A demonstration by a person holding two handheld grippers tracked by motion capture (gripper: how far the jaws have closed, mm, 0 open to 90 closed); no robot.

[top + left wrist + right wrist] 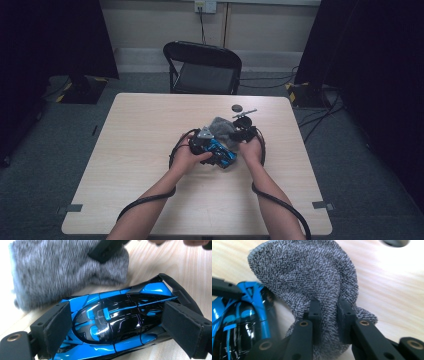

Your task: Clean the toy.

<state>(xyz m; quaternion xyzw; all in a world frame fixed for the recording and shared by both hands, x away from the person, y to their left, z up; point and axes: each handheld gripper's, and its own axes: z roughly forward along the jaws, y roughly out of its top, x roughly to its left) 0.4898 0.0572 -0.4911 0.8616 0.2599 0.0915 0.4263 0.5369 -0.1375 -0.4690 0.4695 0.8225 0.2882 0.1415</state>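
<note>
One toy car (117,322), blue and black, lay on the pale wooden surface (140,150) near its centre, between the two hands. No brand, label or writing could be read on the car, on the cloth or on either tool.

Left tool (120,332): its two black padded jaws stood wide, one on each side of the car's body, pressed against its flanks; the car was held there, low on the surface. In the high view the left tool (202,142) sat just left of centre, with the car (222,152) projecting to its right.

Right tool (328,320): its jaws were narrow, pinched on a fold of one grey terry cloth (312,277). The cloth rose above the jaws and lay just beside the car (239,322), whether touching it could not be told. In the high view the right tool (245,132) was just right of the cloth (222,126).

Other items, counted: one dark round disc (236,107) and one thin grey rod (245,113), both on the far part of the surface, just beyond the right tool; one black folding chair (202,67) past the far edge; two cables, one trailing from each tool toward the near edge.
</note>
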